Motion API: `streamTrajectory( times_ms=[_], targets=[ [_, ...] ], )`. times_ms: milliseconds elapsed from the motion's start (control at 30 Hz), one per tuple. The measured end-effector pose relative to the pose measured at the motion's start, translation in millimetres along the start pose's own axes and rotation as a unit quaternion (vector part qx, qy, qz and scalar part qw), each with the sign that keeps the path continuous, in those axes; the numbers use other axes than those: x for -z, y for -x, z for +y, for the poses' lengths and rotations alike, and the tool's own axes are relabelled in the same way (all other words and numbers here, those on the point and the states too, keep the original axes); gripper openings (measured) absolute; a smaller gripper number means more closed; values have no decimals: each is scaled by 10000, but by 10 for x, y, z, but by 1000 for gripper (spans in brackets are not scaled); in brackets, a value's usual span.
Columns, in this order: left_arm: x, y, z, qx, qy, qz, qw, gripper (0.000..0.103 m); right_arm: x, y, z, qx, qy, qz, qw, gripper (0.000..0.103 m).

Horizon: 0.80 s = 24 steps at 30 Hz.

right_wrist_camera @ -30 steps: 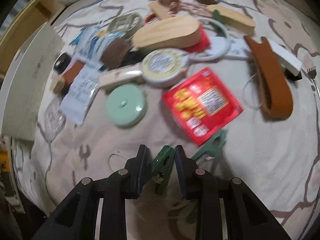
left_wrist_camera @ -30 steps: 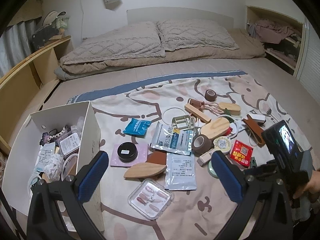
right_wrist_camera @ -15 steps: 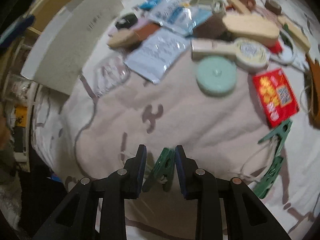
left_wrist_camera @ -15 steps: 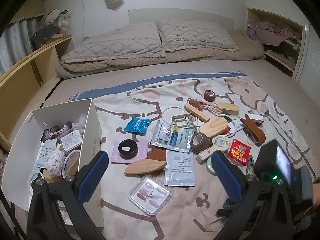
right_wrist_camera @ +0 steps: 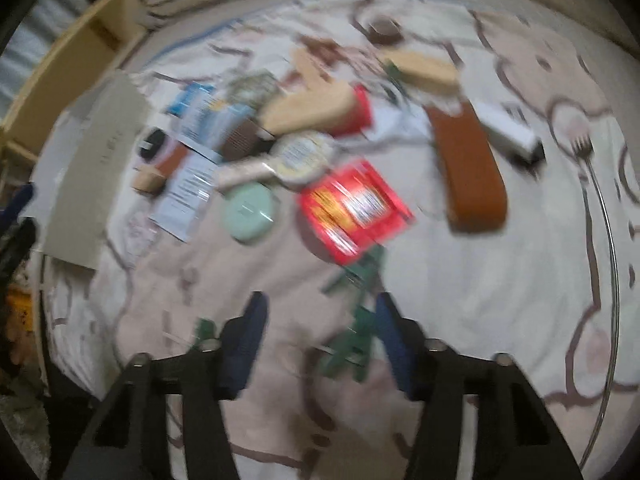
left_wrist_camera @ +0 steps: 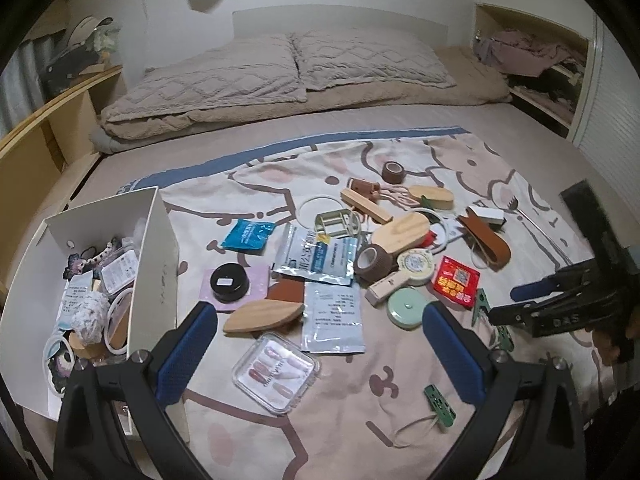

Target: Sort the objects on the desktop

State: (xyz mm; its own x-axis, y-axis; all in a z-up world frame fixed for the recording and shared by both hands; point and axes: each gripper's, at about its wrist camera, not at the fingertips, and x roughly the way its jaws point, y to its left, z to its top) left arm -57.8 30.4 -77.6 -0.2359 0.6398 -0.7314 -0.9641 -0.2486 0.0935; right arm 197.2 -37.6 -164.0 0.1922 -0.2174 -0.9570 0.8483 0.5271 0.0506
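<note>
Small items lie scattered on a cartoon-print blanket (left_wrist_camera: 400, 368) on a bed. My left gripper (left_wrist_camera: 320, 344) hangs open over a clear nail case (left_wrist_camera: 276, 372), holding nothing. My right gripper (right_wrist_camera: 318, 340) is at the right (left_wrist_camera: 506, 304), and its jaws are opening with nothing pressed between them. One green clip (left_wrist_camera: 440, 404) lies loose near the front edge; in the blurred right wrist view this green clip (right_wrist_camera: 204, 330) sits just left of the fingers. Two more green clips (right_wrist_camera: 352, 344) lie by the right finger, below a red packet (right_wrist_camera: 352, 204).
A white box (left_wrist_camera: 160, 248) holding several items stands at the left. The pile includes a mint round case (left_wrist_camera: 406, 310), foil sachets (left_wrist_camera: 332, 316), wooden pieces (left_wrist_camera: 260, 318), tape rolls (left_wrist_camera: 374, 262) and a brown leather strap (left_wrist_camera: 488, 240). Pillows lie at the back, and shelves stand on both sides.
The right gripper, shut on a green clip before, has let it go and risen. The clip now lies on the blanket near the front edge. The left gripper has barely moved.
</note>
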Motion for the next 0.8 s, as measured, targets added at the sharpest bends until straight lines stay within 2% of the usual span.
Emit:
streamTrajectory(
  times_ms=[133,200,267,367,667,800],
  targets=[
    [-3,-41,-72,69,1,110,9999,103,90,-201,-64,37,-133,347,9993,45],
    [1,-57,-96,115,27,164,9998,103,141,-279,-57,220,40,454,9987,40],
    [4,-67,-120,121,20,186,9998,103,185,-315,-25,238,143,529,9982,31],
    [11,-80,-145,126,-8,208,9997,103,245,-293,42,208,321,543,9978,26],
    [12,-120,-173,186,49,295,9994,103,375,-124,38,-134,200,654,9976,26],
    [9,-138,-207,204,48,331,9992,103,374,-97,-32,163,109,554,9983,26]
  ],
)
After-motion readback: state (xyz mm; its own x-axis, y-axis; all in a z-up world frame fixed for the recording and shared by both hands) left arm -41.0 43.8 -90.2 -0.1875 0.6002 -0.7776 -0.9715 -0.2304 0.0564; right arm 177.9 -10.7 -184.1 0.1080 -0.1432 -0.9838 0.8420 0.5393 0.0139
